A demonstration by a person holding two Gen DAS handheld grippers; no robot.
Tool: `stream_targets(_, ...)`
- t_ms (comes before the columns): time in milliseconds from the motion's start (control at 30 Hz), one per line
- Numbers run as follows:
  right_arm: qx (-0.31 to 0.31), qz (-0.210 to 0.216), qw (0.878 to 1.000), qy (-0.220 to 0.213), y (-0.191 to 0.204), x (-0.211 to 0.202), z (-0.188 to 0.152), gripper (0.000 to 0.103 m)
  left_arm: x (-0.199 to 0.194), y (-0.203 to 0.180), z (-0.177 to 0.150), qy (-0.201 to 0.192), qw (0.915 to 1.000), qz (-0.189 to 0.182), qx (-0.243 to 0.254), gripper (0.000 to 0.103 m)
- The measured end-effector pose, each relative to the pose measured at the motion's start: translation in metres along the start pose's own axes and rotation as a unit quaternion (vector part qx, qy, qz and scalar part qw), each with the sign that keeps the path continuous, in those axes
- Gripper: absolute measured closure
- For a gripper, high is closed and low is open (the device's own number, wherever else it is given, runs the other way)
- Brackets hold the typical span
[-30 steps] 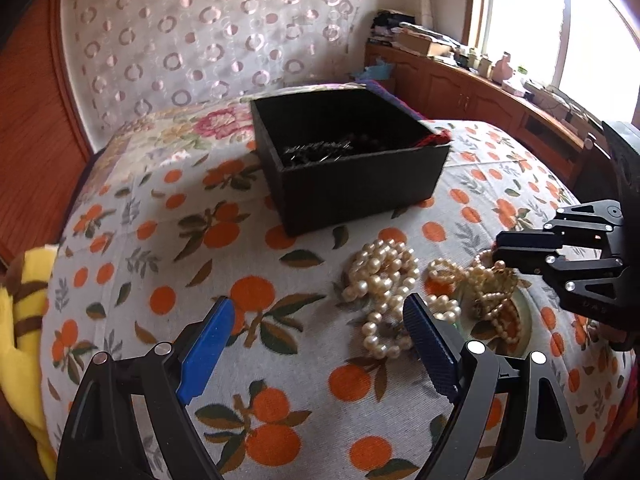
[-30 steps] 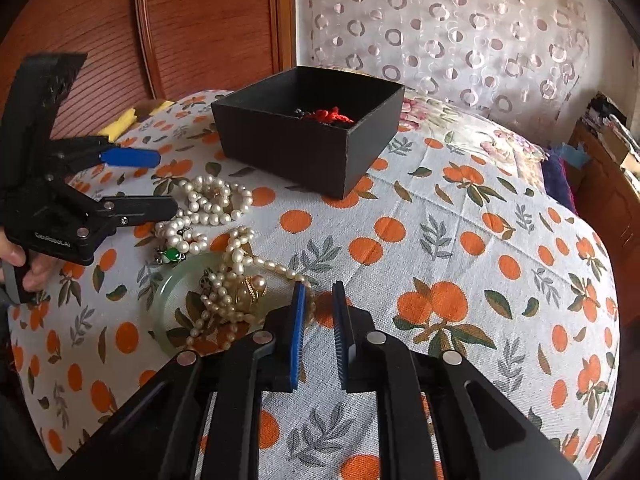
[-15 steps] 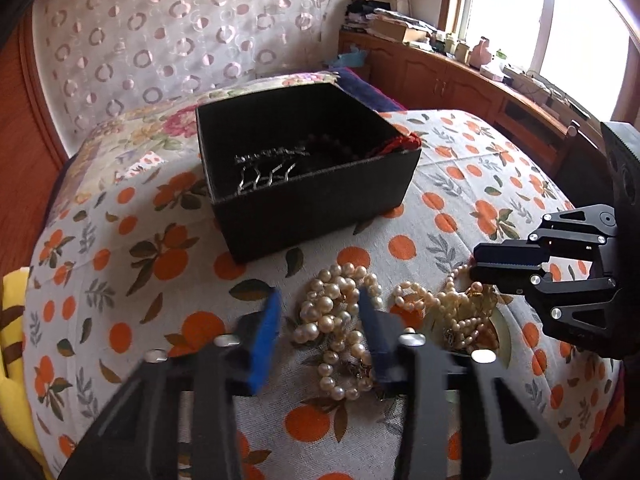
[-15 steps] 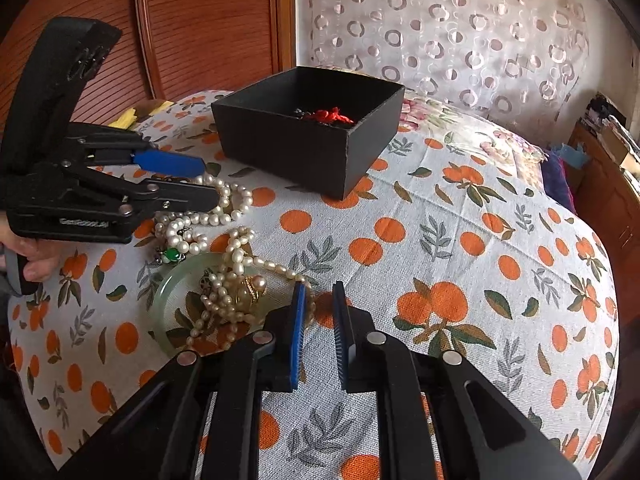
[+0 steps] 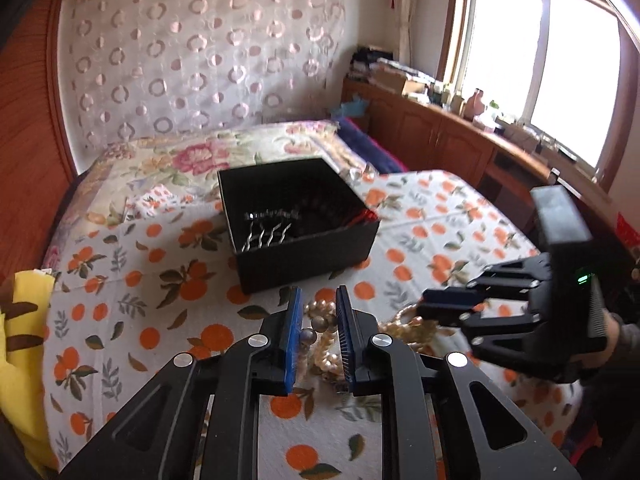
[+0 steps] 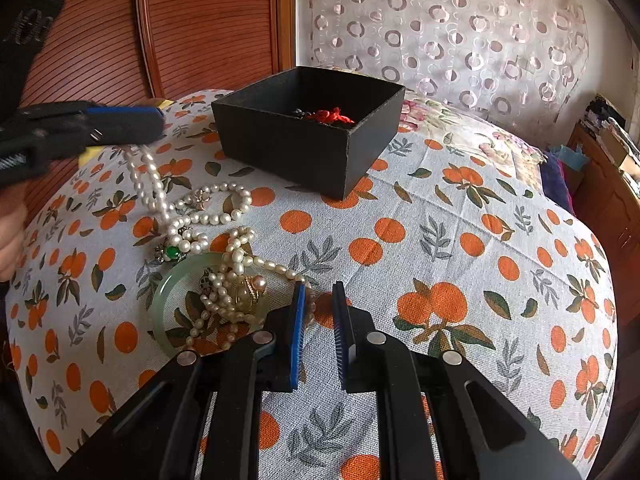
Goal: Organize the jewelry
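1. Covering the whole bed is an orange-print bedspread [image 6: 460, 216], carrying everything; a floral quilt [image 5: 176, 160] is lying past its far edge.
2. A black box [image 6: 320, 152] is sitting open toward the far edge of the bedspread, holding a red cord piece [image 6: 330, 115] and a silver hair comb [image 5: 268, 226].
3. The left gripper [image 5: 318, 316] is gripping a pearl necklace [image 6: 150, 176]: its jaws have just been closing, the blue pads [image 5: 294, 320] are clenching the beads, and in the right wrist view the strand is hanging taut from the tips down to the pile.
4. The right gripper [image 6: 319, 308] is hovering over the bedspread near its front edge, jaws narrowed to a slim gap with nothing between them, just beside the jewelry pile.
5. A pale green bangle [image 6: 168, 304] is lying flat at the left front of the bedspread, with a tangle of smaller pearl strands [image 6: 224, 296] lying across it.
6. A pearl bracelet with a flower clasp [image 6: 216, 204] is lying between the bangle and the box.
7. A green-stone pendant [image 6: 172, 252] is touching the bangle's far rim.
8. A hand [image 6: 10, 240] is showing at the left edge of the right wrist view.
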State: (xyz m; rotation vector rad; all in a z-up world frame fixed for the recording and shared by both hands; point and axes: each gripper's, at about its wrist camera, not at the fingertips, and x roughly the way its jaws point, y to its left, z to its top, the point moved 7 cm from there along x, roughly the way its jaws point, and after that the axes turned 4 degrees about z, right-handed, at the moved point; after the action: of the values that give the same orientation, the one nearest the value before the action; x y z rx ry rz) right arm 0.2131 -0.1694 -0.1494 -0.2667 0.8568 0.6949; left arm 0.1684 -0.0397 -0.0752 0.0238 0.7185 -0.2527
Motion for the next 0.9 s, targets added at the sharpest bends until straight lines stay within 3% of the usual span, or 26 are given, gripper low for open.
stream_targets(467,-0.001,-0.001,1.000,0.000,-0.001,0.000,0.000,0.088,-0.049,0.000,0.019,-0.054,0.9985,0.005,-0.009,0.087)
stream_targets(533,0.004,0.006,1.000,0.000,0.000,0.000,0.000,0.098,-0.051,0.002,0.024,-0.058,0.9983,0.007,-0.008,0.087)
stream_targets(633,0.003,0.004,1.000,-0.001,0.001,0.000,0.001,0.098,-0.055,0.004,0.032,-0.063,0.9979,0.015,-0.002,0.087)
stream_targets(900,-0.012,-0.002,0.998,-0.058,0.013,-0.035,0.029,0.098,-0.065,0.014,0.061,-0.082,0.9961,0.032,0.007,0.087)
